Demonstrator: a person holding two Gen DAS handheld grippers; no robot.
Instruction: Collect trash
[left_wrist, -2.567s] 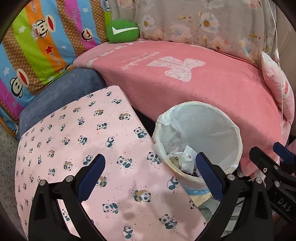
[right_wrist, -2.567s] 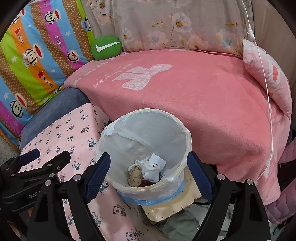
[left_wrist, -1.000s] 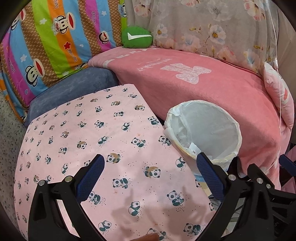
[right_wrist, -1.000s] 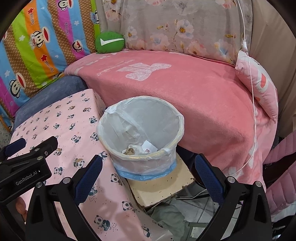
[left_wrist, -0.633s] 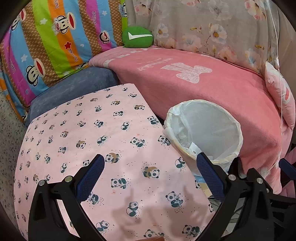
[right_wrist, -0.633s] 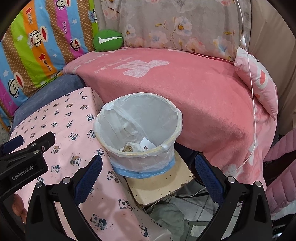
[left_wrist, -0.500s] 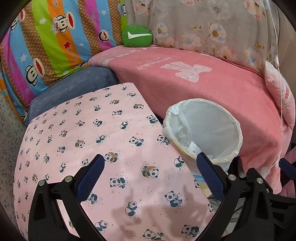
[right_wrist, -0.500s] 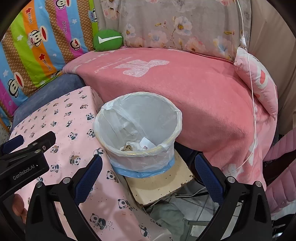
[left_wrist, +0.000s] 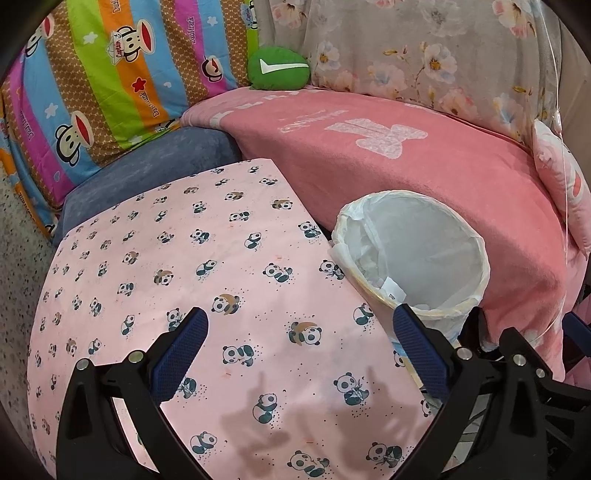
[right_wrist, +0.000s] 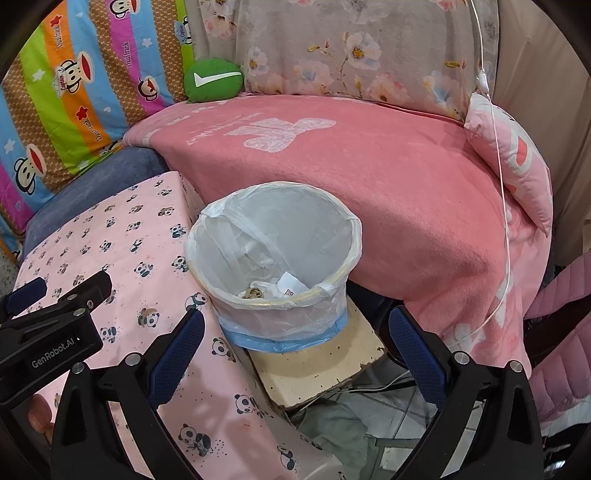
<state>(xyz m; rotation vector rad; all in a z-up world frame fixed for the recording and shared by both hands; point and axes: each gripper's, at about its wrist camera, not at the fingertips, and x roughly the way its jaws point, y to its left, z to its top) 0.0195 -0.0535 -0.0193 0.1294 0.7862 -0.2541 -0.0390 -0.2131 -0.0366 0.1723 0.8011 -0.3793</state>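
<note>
Right now the left gripper (left_wrist: 297, 330) is held wide open, with nothing between its blue fingers (left_wrist: 180, 349). It is held over a tabletop (left_wrist: 177, 266) that is covered with a pink cloth with little pandas on it. No trash can be seen lying on that cloth. The right gripper (right_wrist: 293, 332) is spread open too, and nothing is held in it. It is pointed at the trash bin (right_wrist: 273, 266), which is seen between its two fingers.

The trash bin is set just beside the right edge of the tabletop, on a pale block (right_wrist: 317, 363). A thin white bag (right_wrist: 221, 236) is fitted inside it and folded over the rim. Trash (right_wrist: 275, 288) is seen at the bottom of the bin: crumpled white paper, a small printed slip, and a brown lump. From the left wrist view only a white slip (left_wrist: 391, 290) can be seen inside the bin.

Behind the bin, a pink blanket (right_wrist: 369, 177) is spread over a sofa. A green ball (right_wrist: 213, 79) with a white tick mark is rested at the back of the blanket. A striped cloth with cartoon monkeys (left_wrist: 103, 81) is seen on the left, and a pink pillow (right_wrist: 513, 158) is leaned on the right. A thin white cable (right_wrist: 498, 173) is hung down across the pillow.
</note>
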